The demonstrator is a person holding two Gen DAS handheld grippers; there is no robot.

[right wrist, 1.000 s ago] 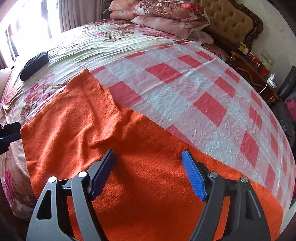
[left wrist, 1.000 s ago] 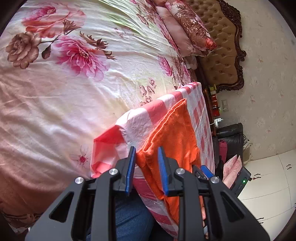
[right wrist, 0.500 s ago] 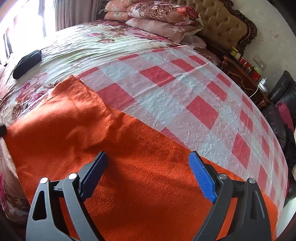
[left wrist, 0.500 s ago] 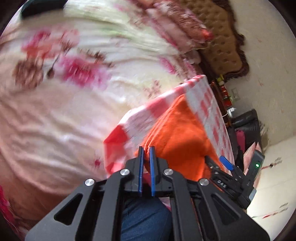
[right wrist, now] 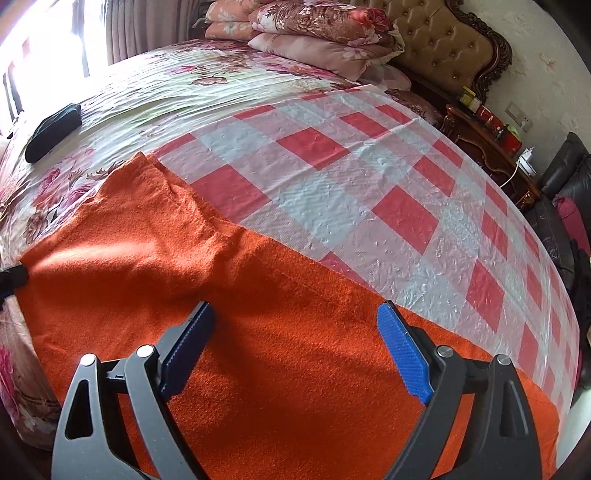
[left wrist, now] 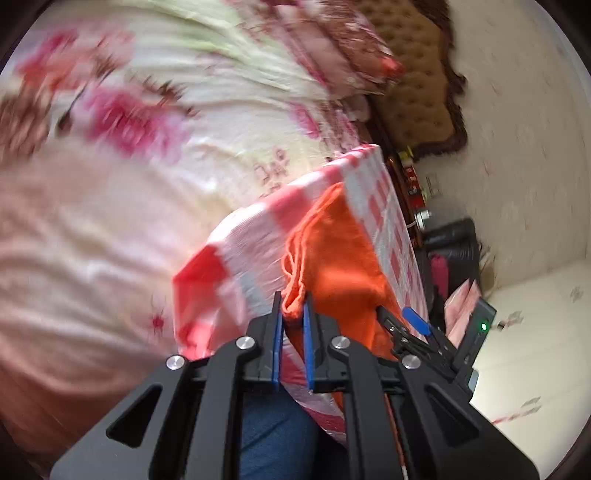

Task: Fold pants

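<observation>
Gripping a bunched corner of the orange pants (left wrist: 332, 258), the left gripper (left wrist: 292, 314) has just been closing, and its blue pads (left wrist: 275, 343) now pinch the cloth at the near edge of the bed (left wrist: 110, 229). The right gripper (right wrist: 295, 325) hangs over the same pants (right wrist: 258, 332) with its jaws spread wide, just after opening, nothing between them but the flat cloth below. The pants lie spread along the near side of a red-and-white checked plastic sheet (right wrist: 332, 177) that covers part of the flowered bedspread (right wrist: 177, 85). Stacked pillows (right wrist: 317, 33) rest against a tufted headboard (right wrist: 443, 48), and a dark pouch (right wrist: 51, 131) lies far off on the bedspread. Red characters printed on the bedspread (left wrist: 273, 170) in the left view are too blurred to read.
</observation>
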